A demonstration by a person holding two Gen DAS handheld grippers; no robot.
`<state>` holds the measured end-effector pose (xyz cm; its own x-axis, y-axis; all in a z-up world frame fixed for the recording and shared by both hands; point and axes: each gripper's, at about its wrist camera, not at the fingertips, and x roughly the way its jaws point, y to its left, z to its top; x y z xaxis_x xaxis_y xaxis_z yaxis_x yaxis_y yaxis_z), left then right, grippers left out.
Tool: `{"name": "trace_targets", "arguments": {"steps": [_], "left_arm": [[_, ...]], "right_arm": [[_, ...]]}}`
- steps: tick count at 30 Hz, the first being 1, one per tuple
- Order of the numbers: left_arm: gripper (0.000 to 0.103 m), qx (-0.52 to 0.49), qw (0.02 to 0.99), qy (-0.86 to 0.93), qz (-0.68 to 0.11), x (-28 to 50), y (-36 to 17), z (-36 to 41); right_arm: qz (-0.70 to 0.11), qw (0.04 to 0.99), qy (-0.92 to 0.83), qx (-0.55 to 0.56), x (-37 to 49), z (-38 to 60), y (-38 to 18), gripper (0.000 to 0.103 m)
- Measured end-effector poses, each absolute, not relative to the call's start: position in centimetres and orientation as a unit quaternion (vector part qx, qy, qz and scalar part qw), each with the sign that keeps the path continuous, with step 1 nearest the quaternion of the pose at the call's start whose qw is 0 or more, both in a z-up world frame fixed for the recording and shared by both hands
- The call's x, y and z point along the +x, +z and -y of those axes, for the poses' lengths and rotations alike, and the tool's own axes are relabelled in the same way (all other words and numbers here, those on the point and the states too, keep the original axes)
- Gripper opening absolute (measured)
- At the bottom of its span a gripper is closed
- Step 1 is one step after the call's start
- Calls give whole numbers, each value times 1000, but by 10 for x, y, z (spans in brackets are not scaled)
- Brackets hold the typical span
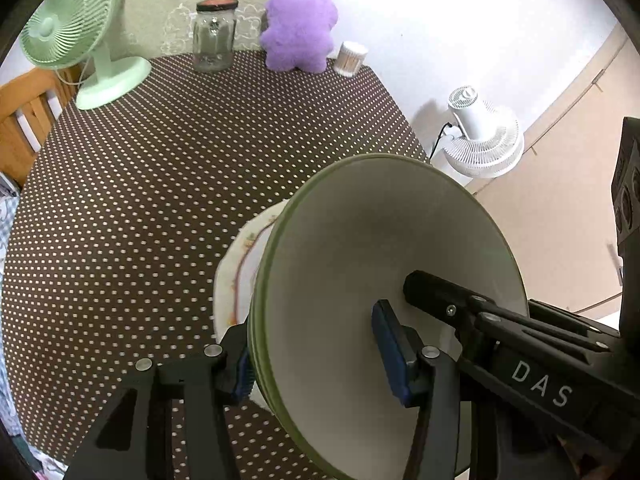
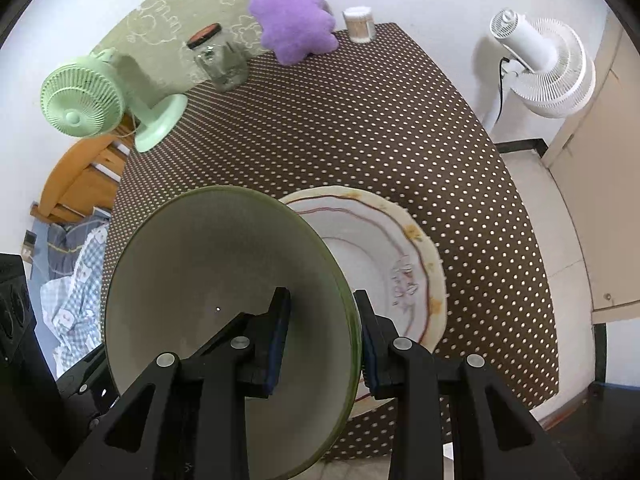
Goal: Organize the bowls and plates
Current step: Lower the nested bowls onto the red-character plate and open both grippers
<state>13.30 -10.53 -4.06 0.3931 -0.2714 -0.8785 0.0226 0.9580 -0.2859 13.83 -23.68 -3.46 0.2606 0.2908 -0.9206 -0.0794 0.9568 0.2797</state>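
Note:
A green-rimmed bowl (image 1: 360, 240) with a pale inside is held tilted above the table. My left gripper (image 1: 320, 360) straddles its rim, one pad outside and one inside, shut on it. My right gripper (image 2: 324, 344) clamps the opposite rim of the same bowl (image 2: 208, 256), and its black finger shows inside the bowl in the left wrist view. Under and beside the bowl lies a white scalloped plate (image 2: 400, 248) with a brown line pattern and food stains; a sliver of it shows in the left wrist view (image 1: 240, 256).
The table has a brown dotted cloth (image 1: 160, 184). At its far edge stand a green desk fan (image 1: 80, 40), a glass jar (image 1: 214, 36), a purple plush toy (image 1: 298, 24) and a cotton swab box (image 1: 350, 58). A white floor fan (image 2: 548, 68) stands off the right edge.

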Motion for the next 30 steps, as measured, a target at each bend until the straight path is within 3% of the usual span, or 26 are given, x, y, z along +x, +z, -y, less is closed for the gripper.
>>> {"name": "trace_targets", "arguments": {"steps": [13,30], "left_arm": [[51,-139,808,-67,-568,166,-77,123],[52,-131,818,-41,-559,159,-81,126]], "right_arm": [[-627,765,126,74,171,250,-71,35],[-625,764,145,72,178,250,-79,36]]}}
